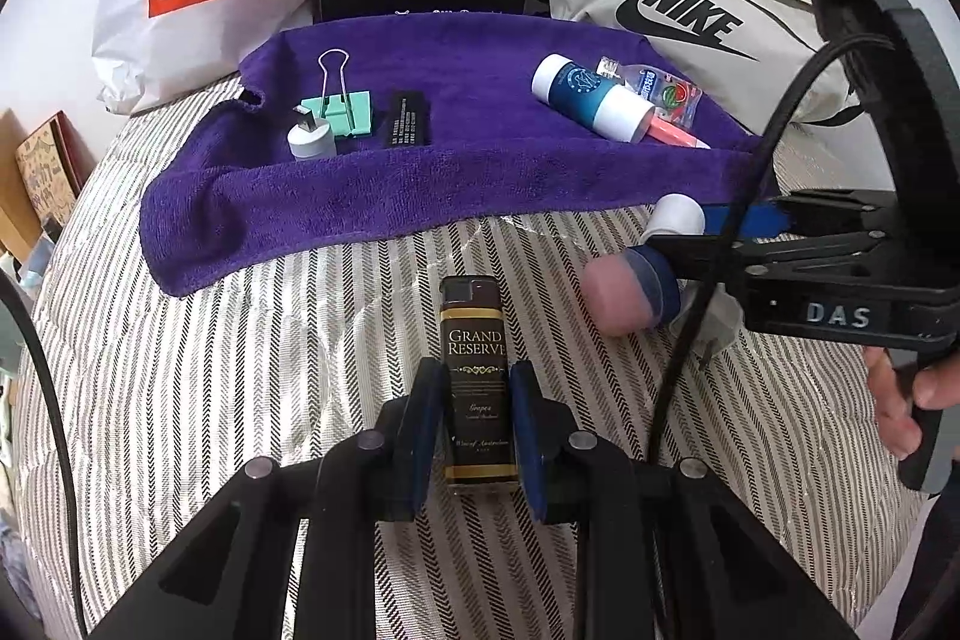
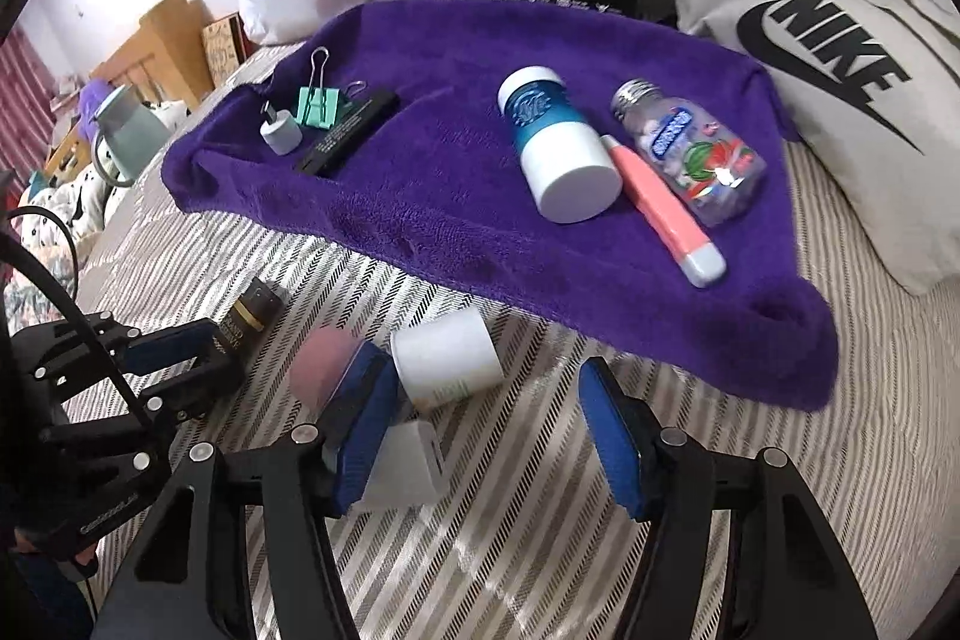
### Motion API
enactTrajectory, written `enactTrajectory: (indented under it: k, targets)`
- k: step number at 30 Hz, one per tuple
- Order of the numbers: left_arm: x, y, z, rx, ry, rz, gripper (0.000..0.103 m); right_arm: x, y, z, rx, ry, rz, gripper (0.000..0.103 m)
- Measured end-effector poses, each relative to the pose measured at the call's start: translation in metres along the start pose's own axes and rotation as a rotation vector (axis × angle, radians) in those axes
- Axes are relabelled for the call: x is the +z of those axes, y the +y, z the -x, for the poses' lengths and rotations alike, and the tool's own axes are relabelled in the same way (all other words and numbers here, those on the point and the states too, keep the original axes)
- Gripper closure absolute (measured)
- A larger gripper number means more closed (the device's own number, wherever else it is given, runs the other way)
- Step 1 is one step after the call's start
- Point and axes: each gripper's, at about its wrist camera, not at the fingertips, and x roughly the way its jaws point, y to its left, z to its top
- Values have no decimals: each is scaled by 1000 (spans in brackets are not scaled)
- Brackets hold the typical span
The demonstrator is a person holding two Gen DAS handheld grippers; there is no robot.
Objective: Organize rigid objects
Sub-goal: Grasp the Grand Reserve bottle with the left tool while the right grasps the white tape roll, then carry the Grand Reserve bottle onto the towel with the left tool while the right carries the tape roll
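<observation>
The left gripper (image 1: 471, 430) has its fingers closed on the Grand Reserve lighter (image 1: 478, 382), held over the striped bed (image 1: 240, 370). The right gripper (image 2: 486, 436) has its fingers spread wide; a white cup (image 2: 447, 358) lies between them near the left finger, just short of the purple towel (image 2: 450, 172) ahead
</observation>
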Motion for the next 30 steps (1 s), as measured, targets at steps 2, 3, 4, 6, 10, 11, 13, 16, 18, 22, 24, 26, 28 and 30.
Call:
enactTrajectory:
  k: [2, 3, 4, 6, 10, 11, 13, 16, 18, 22, 24, 26, 28, 30]
  targets:
    - [0, 0, 0, 1, 1, 1, 80, 0, 1, -2, 14, -2, 3, 54]
    - [0, -1, 0, 4, 2, -2, 80, 0, 3, -3, 14, -9, 8, 63]
    - [0, -1, 0, 6, 3, -4, 80, 0, 5, -4, 11, -17, 24, 70]
    - [0, -1, 0, 6, 4, -4, 80, -1, 9, -3, -1, -26, 51, 70]
    - [0, 4, 1, 9, 9, -2, 80, -5, 3, 2, 7, -15, 29, 70]
    - [-1, 5, 2, 14, 8, -2, 80, -8, 0, 5, -3, -12, 22, 70]
    - [-2, 8, 2, 4, 6, -2, 80, -15, -9, 15, -46, -8, 9, 70]
    - [-1, 5, 1, 21, 3, -13, 79, -27, -21, 21, -95, 14, -8, 70]
    - [-1, 2, 1, 36, -1, -24, 79, -32, -25, 19, -103, 24, -13, 70]
    - [-2, 1, 0, 50, -16, -15, 79, -35, -26, 19, -107, 0, -22, 70]
    - [-2, 1, 0, 49, -22, -19, 80, -36, -24, 18, -116, -11, -14, 70]
    - [-3, 3, 1, 37, -23, -25, 80, -36, -24, 18, -119, -18, -9, 70]
    - [-3, 9, 2, 1, -22, 7, 80, -36, -25, 18, -113, -17, -13, 72]
    - [-3, 17, 6, -34, -23, 39, 80, -35, -27, 19, -107, -15, -25, 72]
